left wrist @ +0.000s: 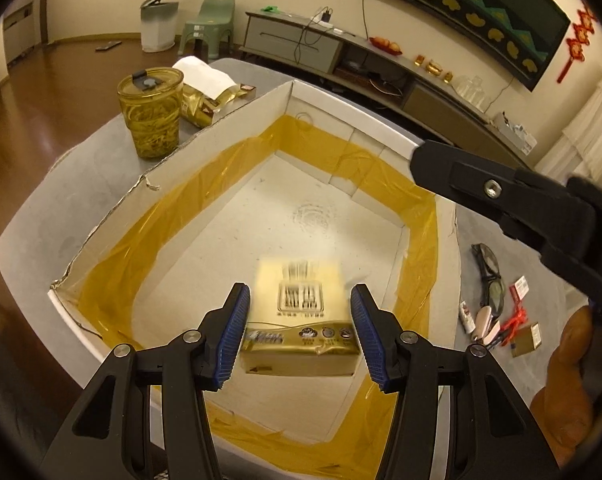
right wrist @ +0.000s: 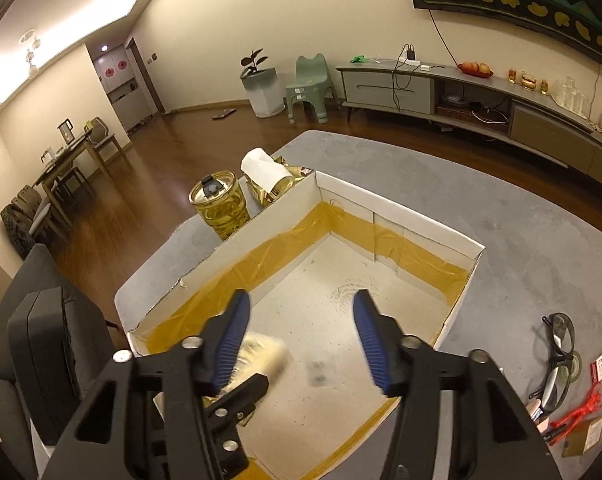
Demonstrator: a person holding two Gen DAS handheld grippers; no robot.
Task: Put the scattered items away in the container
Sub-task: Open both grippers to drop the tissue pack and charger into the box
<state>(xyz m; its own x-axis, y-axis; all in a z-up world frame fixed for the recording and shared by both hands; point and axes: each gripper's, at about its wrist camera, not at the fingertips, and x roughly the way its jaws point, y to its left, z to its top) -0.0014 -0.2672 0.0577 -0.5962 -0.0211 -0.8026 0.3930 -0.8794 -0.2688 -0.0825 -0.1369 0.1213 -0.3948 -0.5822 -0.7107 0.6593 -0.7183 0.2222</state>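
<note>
The left gripper hangs over the near part of the cardboard box, its jaws spread; a gold packet, blurred, is between the pads, and I cannot tell if they touch it. The right gripper is also over the box with its jaws spread wide, holding nothing; a small dark blurred item is below it. Glasses and red scissors lie near the right edge of the grey table.

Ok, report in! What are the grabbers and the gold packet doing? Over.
Left gripper open, right gripper open. Gold packet blurred, over the box floor. Nothing blocking.
</note>
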